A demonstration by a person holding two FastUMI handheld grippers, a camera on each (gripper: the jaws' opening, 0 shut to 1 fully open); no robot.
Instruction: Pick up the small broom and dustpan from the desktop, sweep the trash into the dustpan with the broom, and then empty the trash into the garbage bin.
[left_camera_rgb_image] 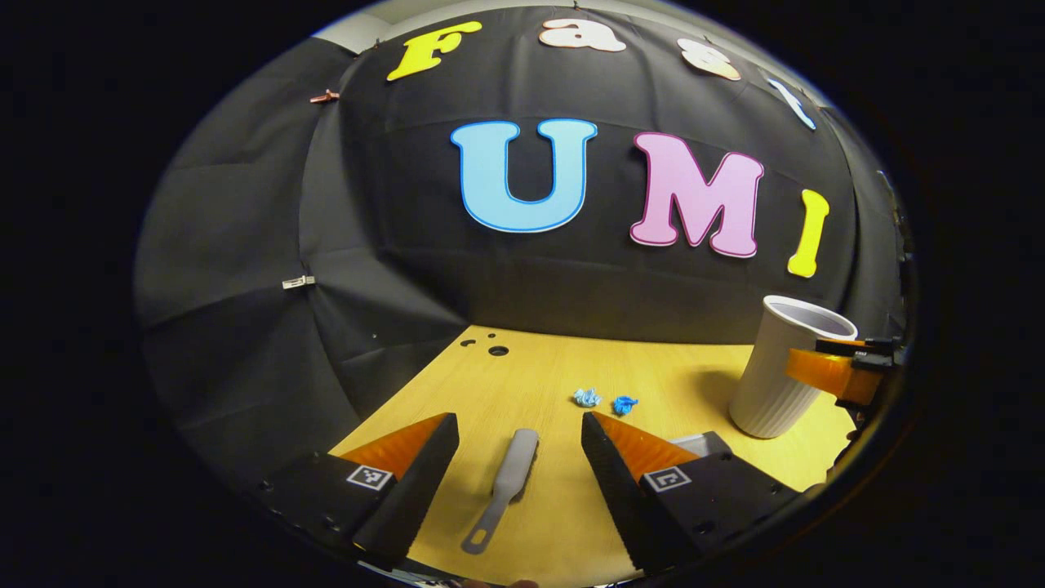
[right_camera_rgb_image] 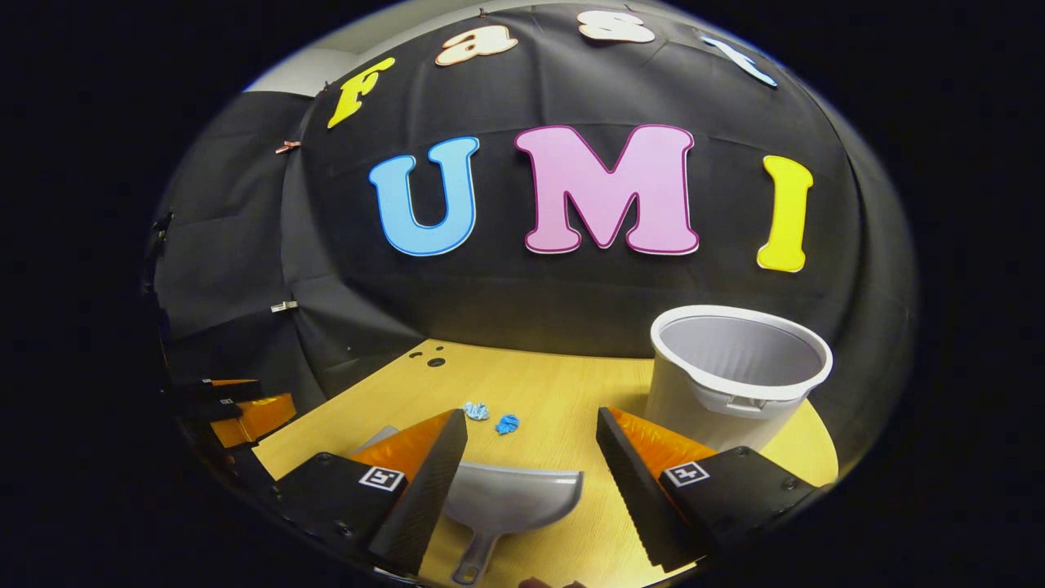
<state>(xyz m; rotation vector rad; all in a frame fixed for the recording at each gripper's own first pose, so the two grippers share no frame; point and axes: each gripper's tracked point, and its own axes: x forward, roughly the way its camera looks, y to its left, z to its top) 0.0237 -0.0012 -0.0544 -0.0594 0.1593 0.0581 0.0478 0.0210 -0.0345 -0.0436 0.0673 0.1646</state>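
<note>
Left gripper view: left tool hanging with fingers apart over the small broom, lying flat on the table between them; looking light and stiff, best taken at the slim handle. Right gripper view: right tool spread apart above the dustpan, light rigid plastic, grab the handle. Farther off, two blue trash scraps sitting loose, then the garbage bin standing upright, looking empty

Right gripper view: dustpan left side hidden behind the left finger; handle end cut off at bottom edge. Broom's bristle end hidden behind that finger. Left gripper view: bin partly covered by the other gripper. Trash scraps beyond fingertips, too small to identify.
</note>
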